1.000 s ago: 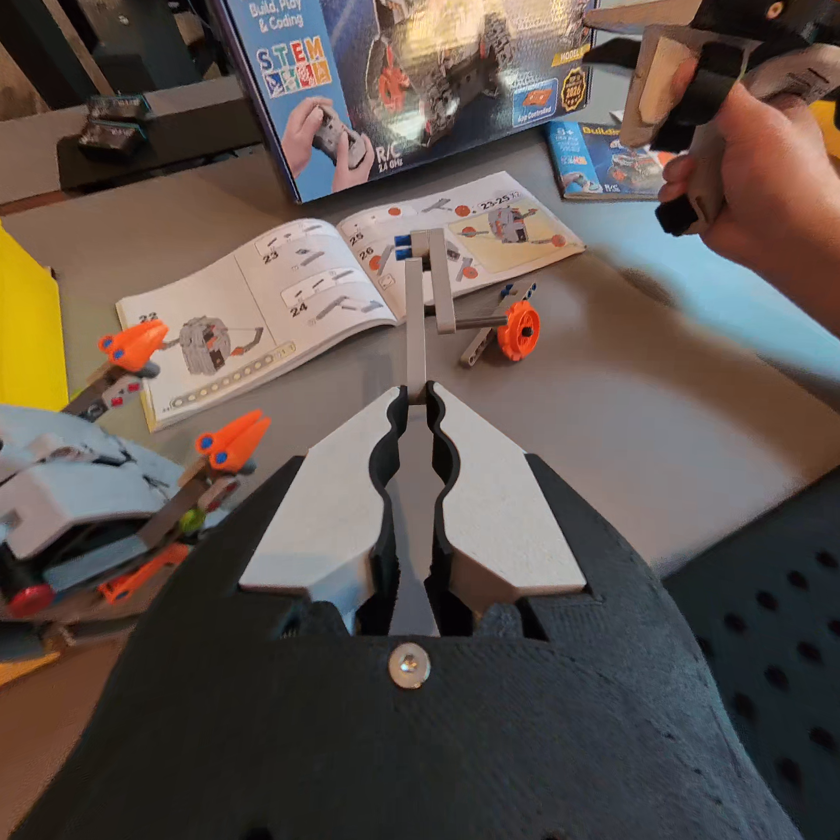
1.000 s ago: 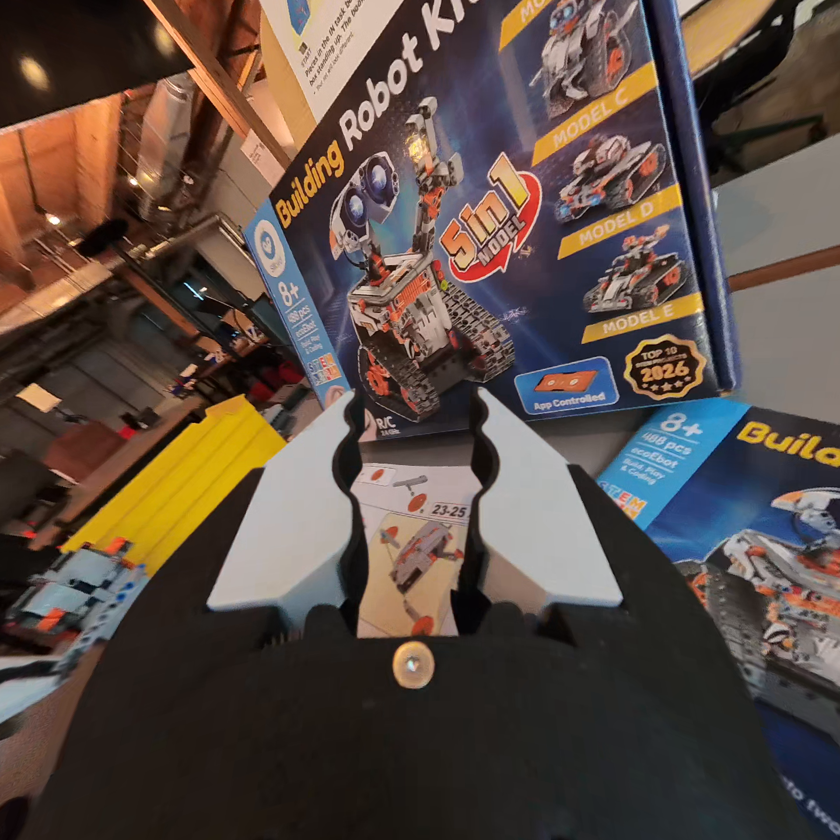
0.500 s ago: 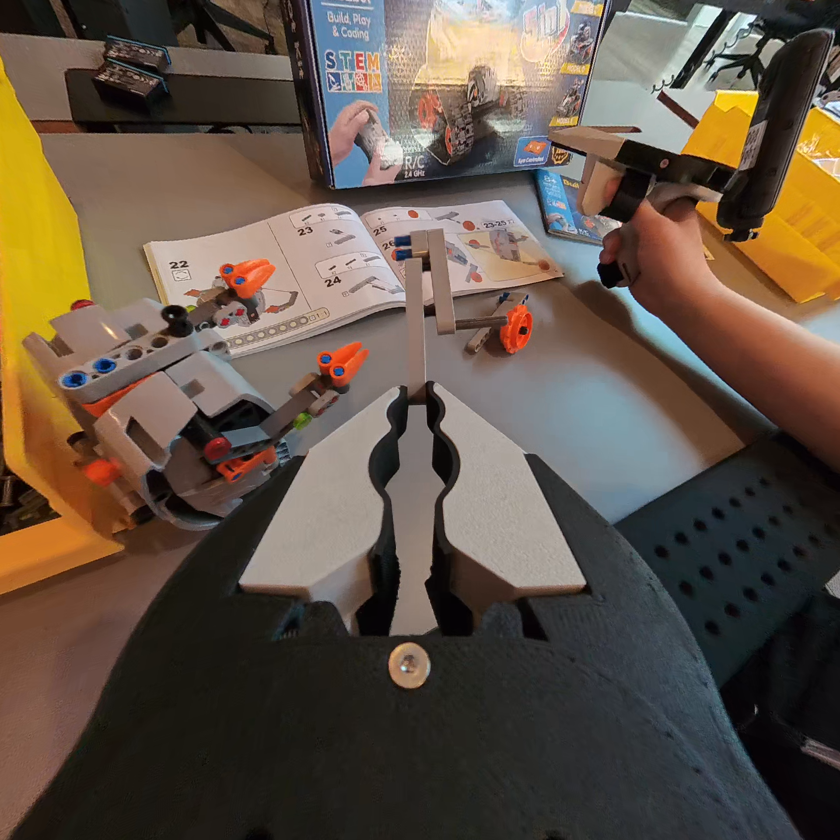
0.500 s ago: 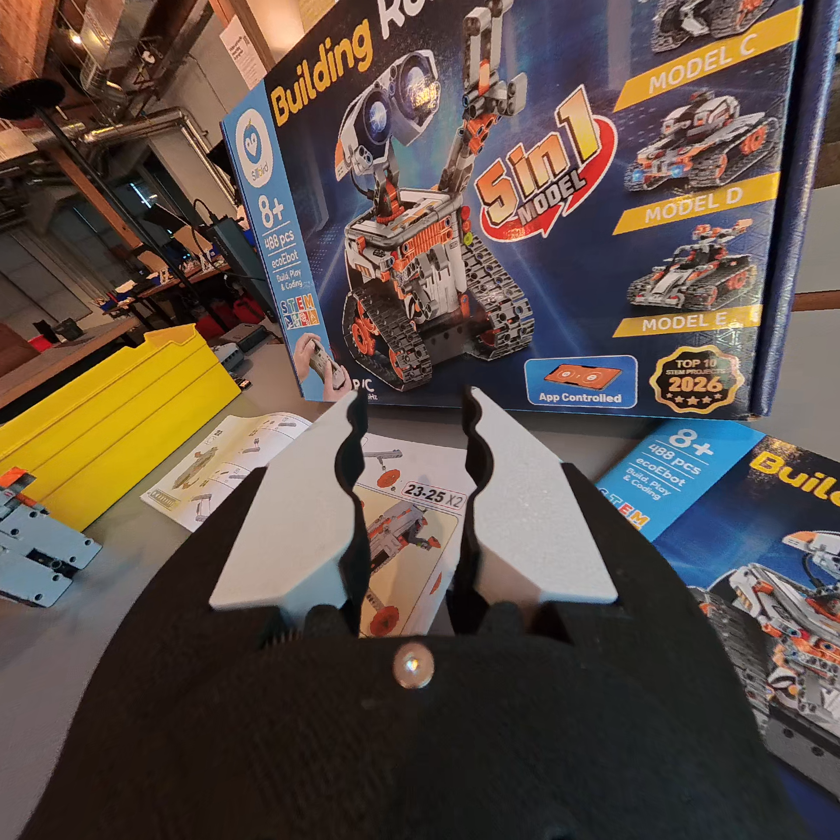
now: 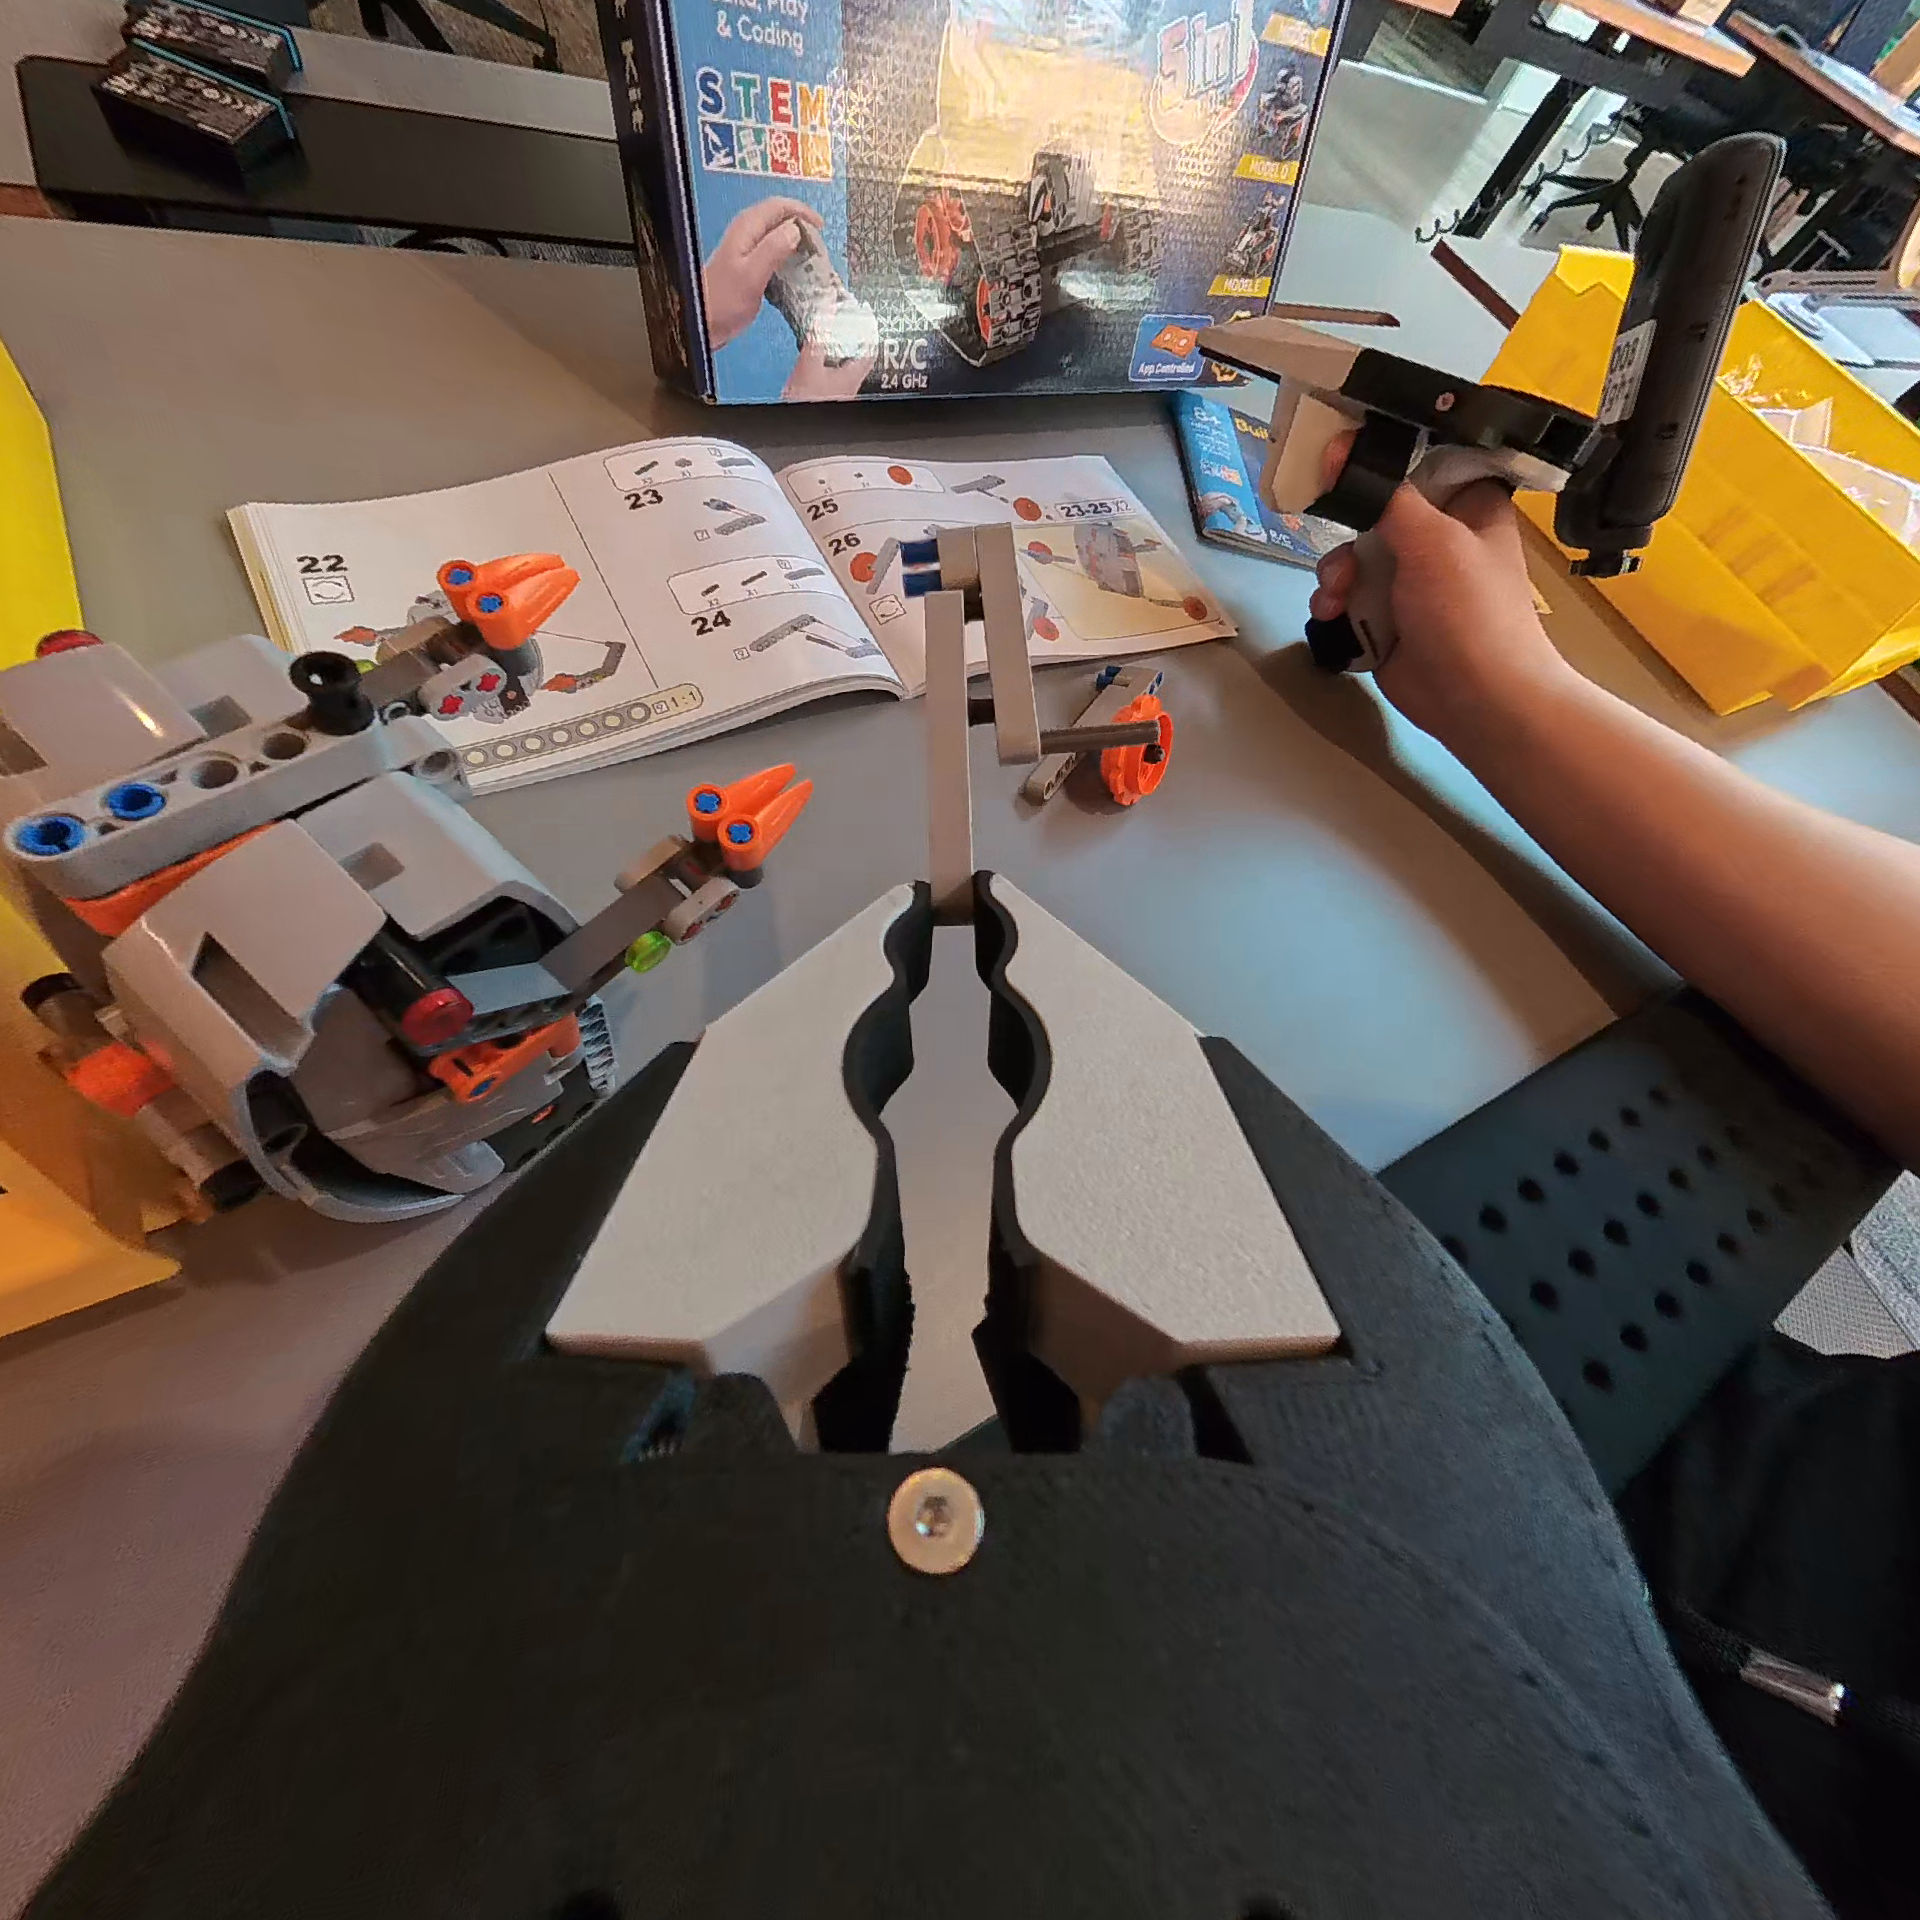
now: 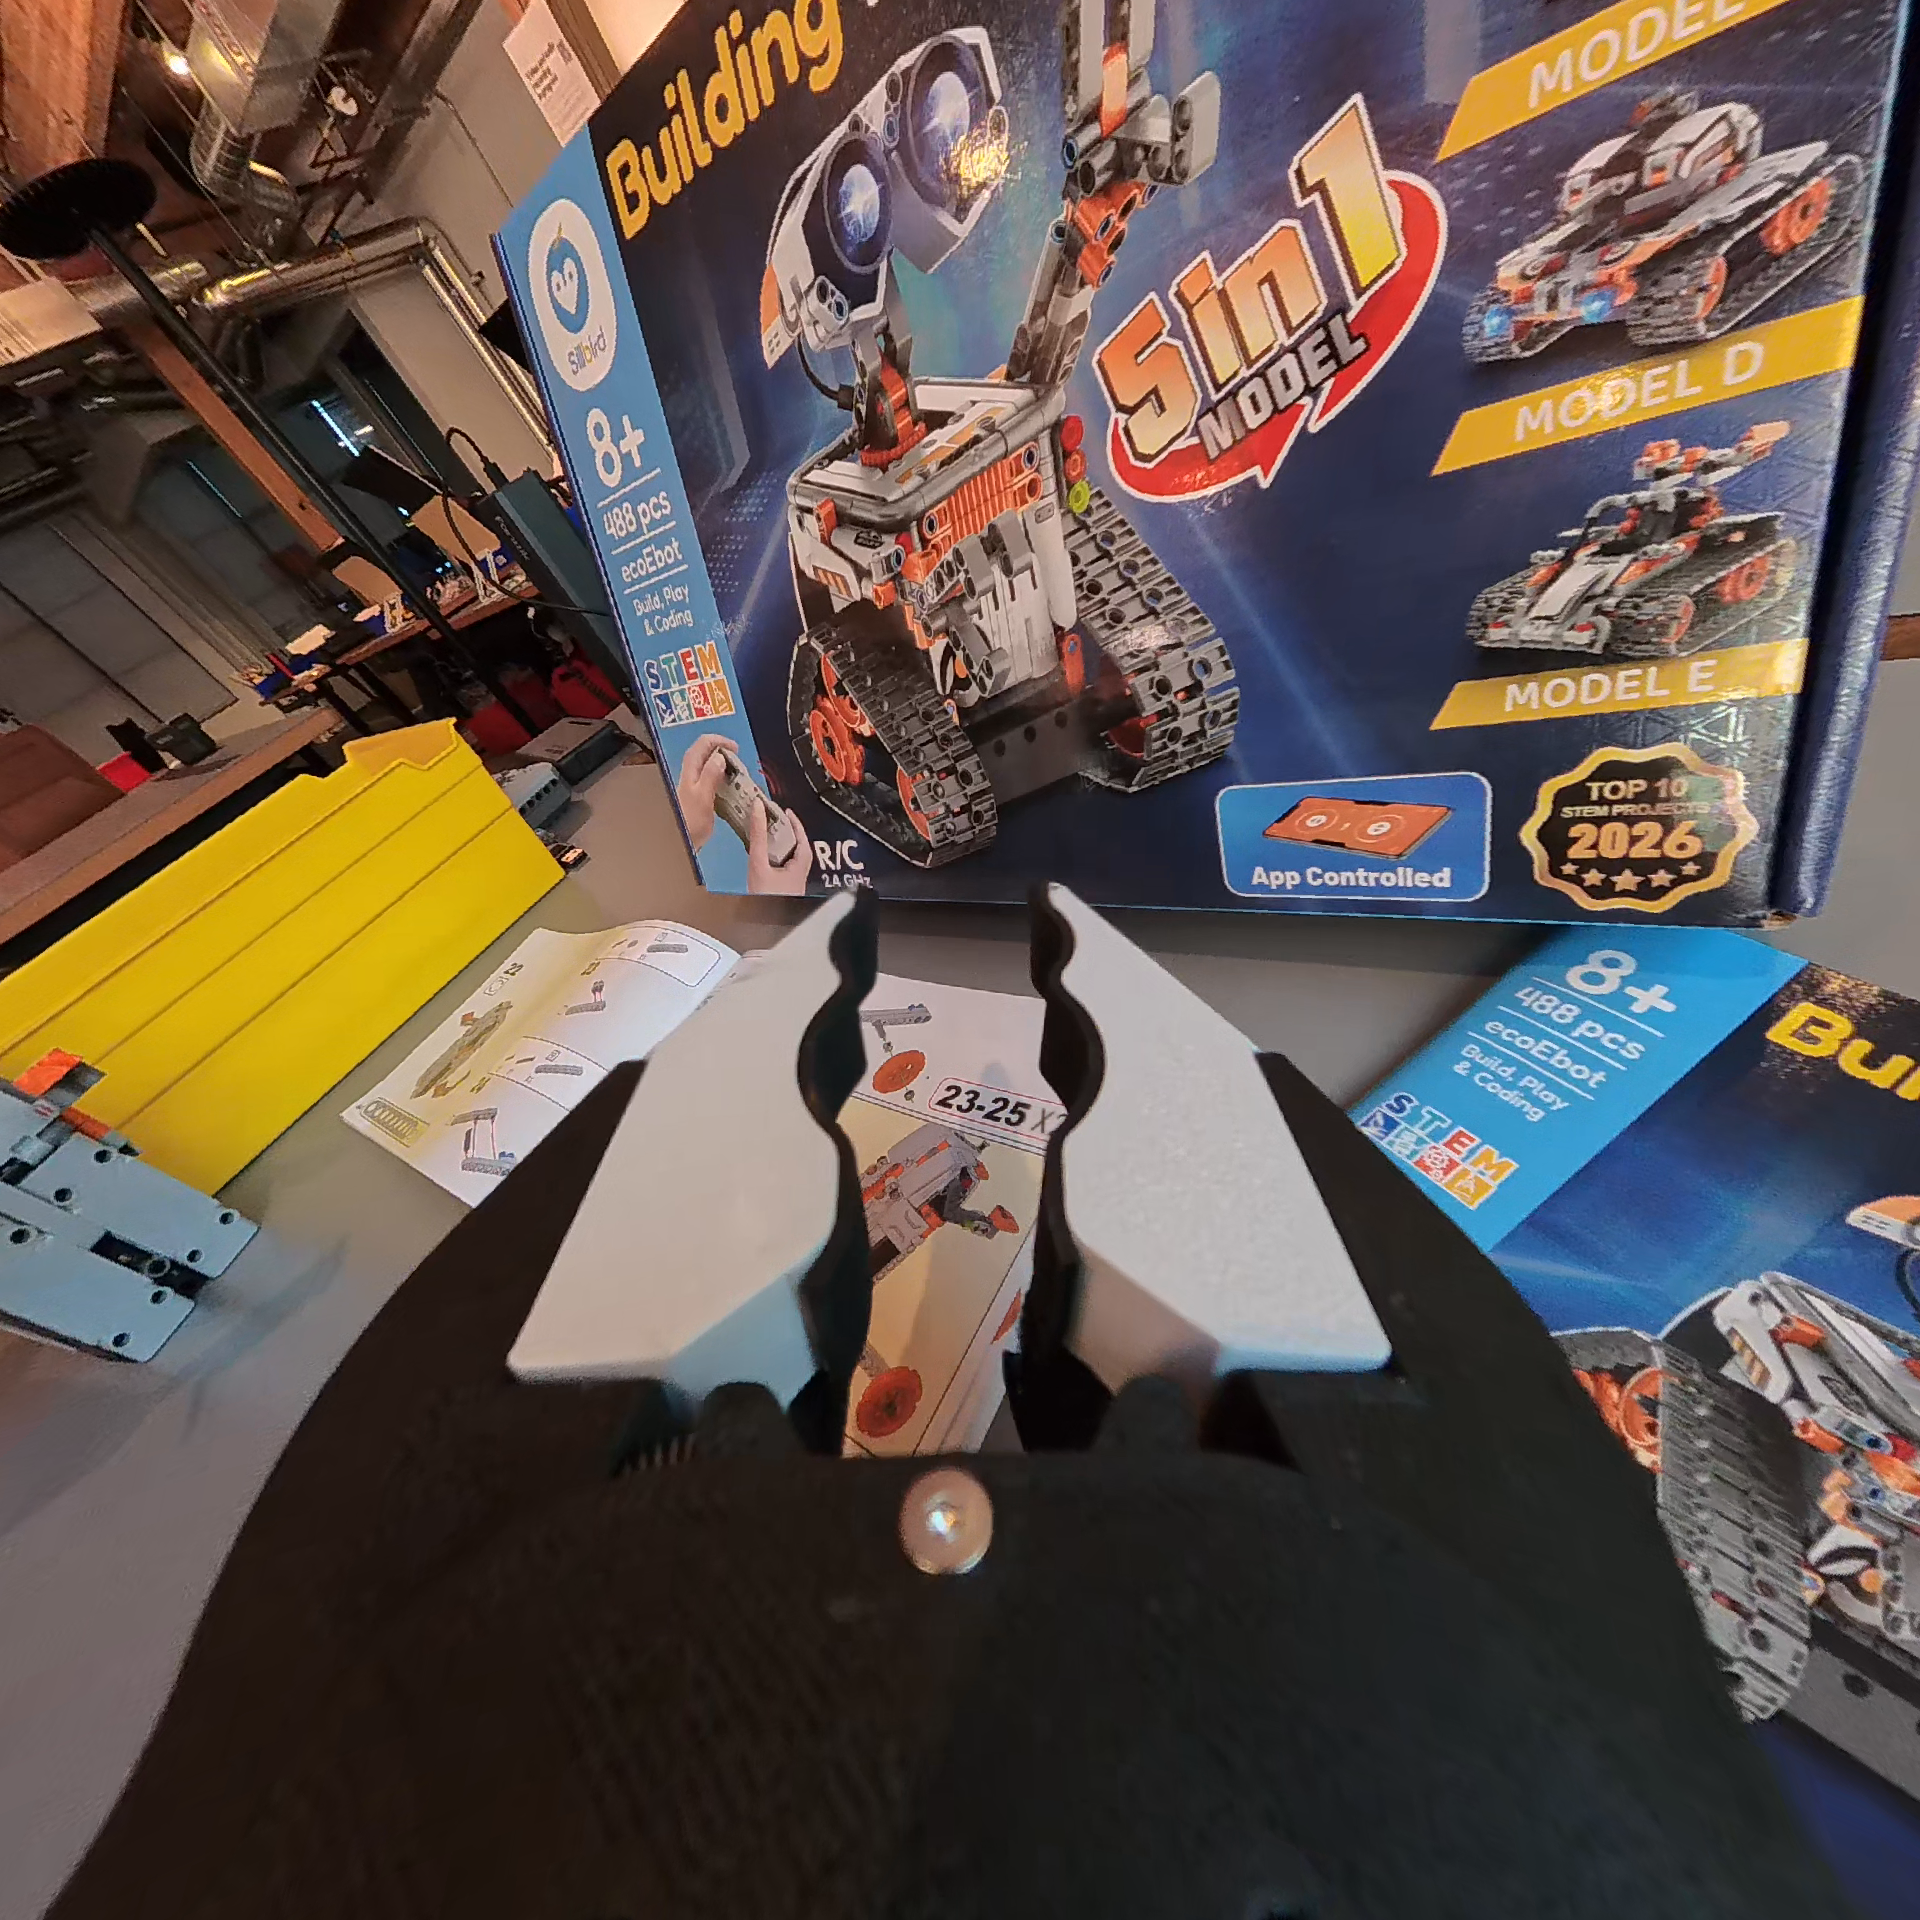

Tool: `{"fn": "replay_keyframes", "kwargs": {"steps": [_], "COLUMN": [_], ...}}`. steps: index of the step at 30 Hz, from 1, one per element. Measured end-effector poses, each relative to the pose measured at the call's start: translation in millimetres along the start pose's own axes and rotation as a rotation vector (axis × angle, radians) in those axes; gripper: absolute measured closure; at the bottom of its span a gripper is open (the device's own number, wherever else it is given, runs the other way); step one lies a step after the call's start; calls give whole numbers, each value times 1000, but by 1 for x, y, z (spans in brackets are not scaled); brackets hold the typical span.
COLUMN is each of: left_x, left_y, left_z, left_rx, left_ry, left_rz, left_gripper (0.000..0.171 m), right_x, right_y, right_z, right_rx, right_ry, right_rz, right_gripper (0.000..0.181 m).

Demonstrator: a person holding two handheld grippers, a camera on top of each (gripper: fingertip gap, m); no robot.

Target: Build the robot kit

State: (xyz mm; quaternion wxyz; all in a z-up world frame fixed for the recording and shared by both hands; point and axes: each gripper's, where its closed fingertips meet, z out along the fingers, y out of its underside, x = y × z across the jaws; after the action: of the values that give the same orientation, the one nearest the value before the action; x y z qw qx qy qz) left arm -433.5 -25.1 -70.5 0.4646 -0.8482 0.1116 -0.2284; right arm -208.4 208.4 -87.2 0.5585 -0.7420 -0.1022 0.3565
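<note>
My left gripper (image 5: pixel 953 902): clenched on grey plastic beam assembly with blue pins (image 5: pixel 961 665), now lifted further back above open paper instruction booklet (image 5: pixel 665 582). My right gripper (image 6: pixel 951 914): released, empty, levelled toward blue cardboard kit box (image 6: pixel 1299 436).

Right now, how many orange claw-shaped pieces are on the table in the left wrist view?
2. One orange claw sits over the open instruction booklet; the other orange claw is nearer the left gripper. The grey model may hide more.
</note>
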Motion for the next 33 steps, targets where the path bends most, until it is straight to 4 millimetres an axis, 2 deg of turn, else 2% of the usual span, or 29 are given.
{"fn": "replay_keyframes", "kwargs": {"steps": [6, 9, 18, 23, 30, 33], "left_x": [0, 0, 7, 17, 18, 30], "left_y": [1, 1, -2, -2, -5, -7], "left_z": [0, 0, -1, 1, 1, 2], "left_rx": [-1, 1, -1, -1, 0, 8], "left_ry": [2, 5, 21, 63, 62, 122], "left_rz": [-2, -6, 16, 25, 42, 46], "left_gripper": [166, 166, 166, 166, 166, 166], "right_x": [1, 0, -2, -3, -5, -5], "right_y": [3, 3, 5, 8, 10, 10], "right_z": [1, 1, 3, 4, 5, 5], "right_rx": [-10, -12, -18, -35, -47, -47], "right_ry": [0, -5, -16, -28, -38, -38], "right_rz": [6, 10, 23, 32, 36, 35], "right_gripper": [154, 161, 161, 159, 159, 159]}}
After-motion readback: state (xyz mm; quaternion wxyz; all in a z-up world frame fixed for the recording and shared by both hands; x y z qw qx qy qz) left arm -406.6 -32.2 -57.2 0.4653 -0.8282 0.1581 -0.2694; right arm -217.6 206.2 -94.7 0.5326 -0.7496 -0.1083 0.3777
